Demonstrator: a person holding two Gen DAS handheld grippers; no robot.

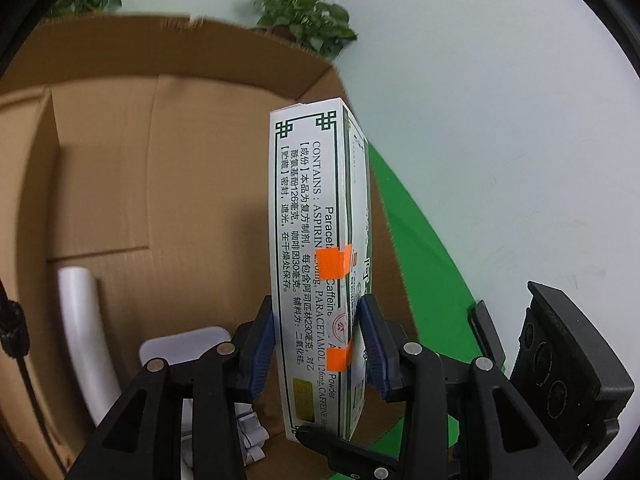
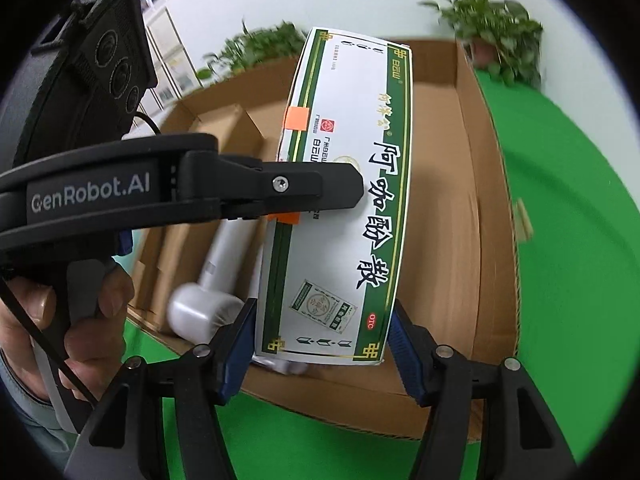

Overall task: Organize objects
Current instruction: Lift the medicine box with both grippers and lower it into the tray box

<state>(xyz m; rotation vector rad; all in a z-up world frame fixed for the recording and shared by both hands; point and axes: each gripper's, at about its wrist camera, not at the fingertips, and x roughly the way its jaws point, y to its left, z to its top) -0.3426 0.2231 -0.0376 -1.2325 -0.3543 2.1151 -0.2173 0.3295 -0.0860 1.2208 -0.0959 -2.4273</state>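
Note:
A white and green medicine box with orange tape stands on its narrow side between my left gripper's blue pads, which are shut on it. It is held over an open cardboard box. In the right wrist view the medicine box shows its printed front, with the left gripper's finger across it. My right gripper is open, its pads on either side of the medicine box's near end; I cannot tell whether they touch it. A white handled object lies inside the cardboard box.
The cardboard box sits on a green surface. Potted plants stand behind it against a white wall. The white handled object and some white items lie on the box floor. A person's hand holds the left gripper.

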